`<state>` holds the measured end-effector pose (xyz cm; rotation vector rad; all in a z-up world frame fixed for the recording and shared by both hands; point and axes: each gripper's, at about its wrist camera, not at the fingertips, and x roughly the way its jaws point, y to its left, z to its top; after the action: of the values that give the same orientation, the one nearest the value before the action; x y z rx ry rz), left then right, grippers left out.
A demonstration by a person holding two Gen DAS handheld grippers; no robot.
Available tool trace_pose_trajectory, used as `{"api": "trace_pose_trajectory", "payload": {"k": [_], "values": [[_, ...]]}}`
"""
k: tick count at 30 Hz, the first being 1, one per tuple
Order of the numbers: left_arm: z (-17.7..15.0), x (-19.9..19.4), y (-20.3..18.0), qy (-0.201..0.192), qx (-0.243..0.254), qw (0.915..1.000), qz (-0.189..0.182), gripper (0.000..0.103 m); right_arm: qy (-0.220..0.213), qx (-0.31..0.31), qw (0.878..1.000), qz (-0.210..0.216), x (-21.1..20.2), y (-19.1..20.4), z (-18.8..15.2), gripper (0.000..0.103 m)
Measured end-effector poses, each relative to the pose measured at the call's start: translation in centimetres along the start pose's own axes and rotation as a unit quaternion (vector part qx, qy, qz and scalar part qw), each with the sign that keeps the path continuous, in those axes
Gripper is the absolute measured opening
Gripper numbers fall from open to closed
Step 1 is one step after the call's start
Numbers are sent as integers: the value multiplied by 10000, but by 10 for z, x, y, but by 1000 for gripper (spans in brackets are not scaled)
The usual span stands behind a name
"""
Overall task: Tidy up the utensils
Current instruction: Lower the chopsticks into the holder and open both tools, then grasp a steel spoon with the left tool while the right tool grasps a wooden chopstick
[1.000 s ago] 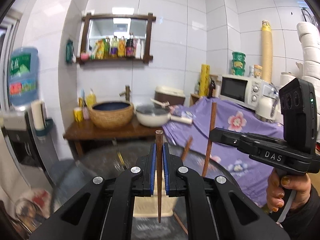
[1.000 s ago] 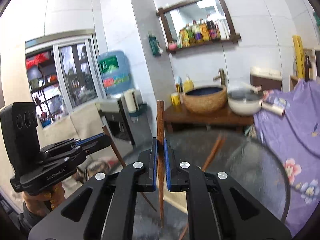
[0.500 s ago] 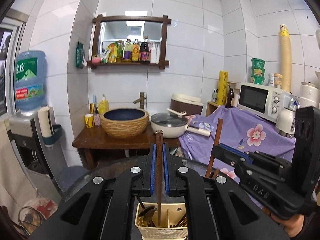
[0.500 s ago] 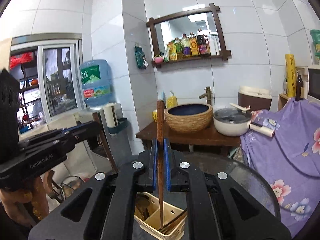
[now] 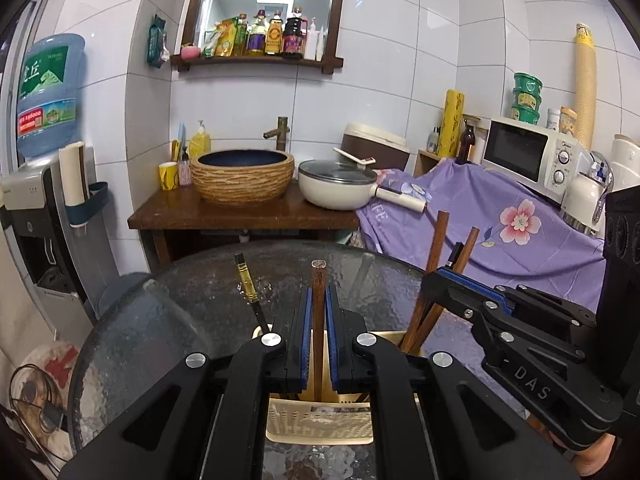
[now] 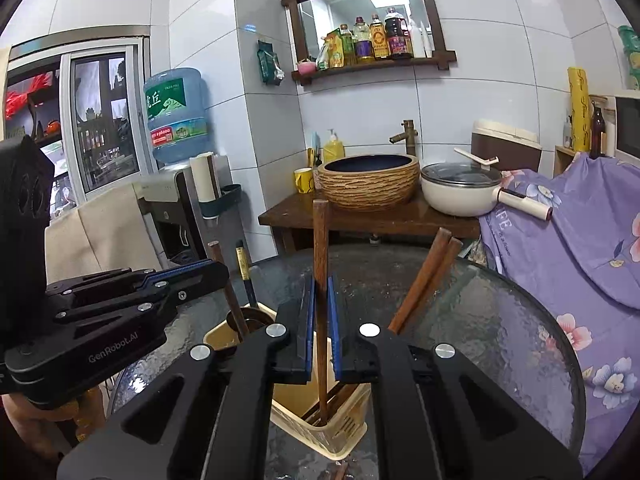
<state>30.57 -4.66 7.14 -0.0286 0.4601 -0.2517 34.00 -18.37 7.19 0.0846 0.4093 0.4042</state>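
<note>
My left gripper (image 5: pixel 319 300) is shut on a brown chopstick (image 5: pixel 318 280) held upright over the cream utensil basket (image 5: pixel 320 424). A black chopstick with a gold band (image 5: pixel 248 288) leans out of the basket's left side. My right gripper (image 6: pixel 321 292) is shut on another brown chopstick (image 6: pixel 321 236), whose lower end reaches down into a compartment of the basket (image 6: pixel 348 432). Two more brown chopsticks (image 6: pixel 432 272) lean out to the right. Each gripper shows in the other's view: the right gripper (image 5: pixel 436 280) close on the right, the left gripper (image 6: pixel 208 272) close on the left.
The basket stands on a round glass table (image 6: pixel 500 320). Behind it a wooden stand (image 5: pixel 240 216) carries a woven basin and a white pan (image 5: pixel 340 190). A purple floral cloth (image 5: pixel 500 216) covers the right side, under a microwave (image 5: pixel 524 152). A water dispenser (image 5: pixel 44 184) is at the left.
Both grippers have come down and closer to the basket, each still holding its chopstick. The right chopstick's lower end now sits inside a basket compartment.
</note>
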Motion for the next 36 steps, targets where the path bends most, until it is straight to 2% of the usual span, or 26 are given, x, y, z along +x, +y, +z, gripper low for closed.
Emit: {"api": "trace_pose_trajectory", "payload": {"k": [4, 6, 7, 8, 9, 10, 11, 12, 15, 17, 20, 22, 25, 27, 28, 29, 31, 32, 36], "values": [[2, -1, -1, 28, 43, 10000, -38, 7, -6, 28, 10000, -5, -1, 0, -1, 8], [2, -3, -1, -26, 35, 10000, -24, 8, -24, 70, 10000, 6, -3, -2, -1, 12], [2, -6, -2, -60, 65, 10000, -30, 10, -50, 67, 10000, -7, -5, -1, 0, 19], [1, -8, -3, -79, 96, 9999, -22, 19, -100, 52, 9999, -42, -9, -1, -1, 31], [0, -12, -4, -112, 130, 9999, -11, 36, -146, 41, 9999, -78, -13, -1, -2, 39], [-2, -16, -5, -168, 155, 9997, 8, 48, -240, 30, 9996, -132, -20, -1, -3, 52], [-4, -23, -5, -274, 164, 9995, 71, 63, -312, -5, 9994, -163, -26, 0, -3, 53], [-9, -31, -5, -401, 187, 9989, 148, 73, -368, -75, 9991, -187, -33, 2, -5, 53], [-25, -47, -4, -453, 272, 9984, 192, 88, -451, -302, 9982, -272, -55, 9, -15, 70], [-38, -55, -4, -425, 372, 9982, 203, 97, -490, -488, 9969, -371, -69, 15, -26, 85], [-65, -61, -4, -253, 595, 9970, 422, 97, -310, -700, 9955, -563, -78, 18, -48, 92], [-85, -57, -6, 49, 815, 9949, 593, 97, 137, -701, 9948, -729, -71, 14, -65, 95], [-121, -48, -7, 580, 1066, 9877, 990, 97, 831, -386, 9931, -734, -53, 2, -89, 96], [-139, -47, -6, 806, 1074, 9858, 1007, 96, 1399, -85, 9884, -580, -36, -8, -111, 95], [-150, -48, -7, 933, 1054, 9859, 910, 96, 1702, -13, 9838, -557, -26, -9, -123, 90], [-157, -49, -9, 1007, 1020, 9862, 826, 96, 1847, -8, 9811, -569, -21, -9, -131, 81], [-172, -52, -13, 1140, 945, 9870, 632, 96, 2230, -11, 9732, -564, -5, -6, -151, 73], [-179, -52, -15, 1214, 933, 9865, 575, 96, 2346, 11, 9706, -529, 0, -5, -158, 63], [-198, -51, -19, 1459, 867, 9841, 527, 96, 2687, 232, 9617, -490, 19, -5, -180, 52]]}}
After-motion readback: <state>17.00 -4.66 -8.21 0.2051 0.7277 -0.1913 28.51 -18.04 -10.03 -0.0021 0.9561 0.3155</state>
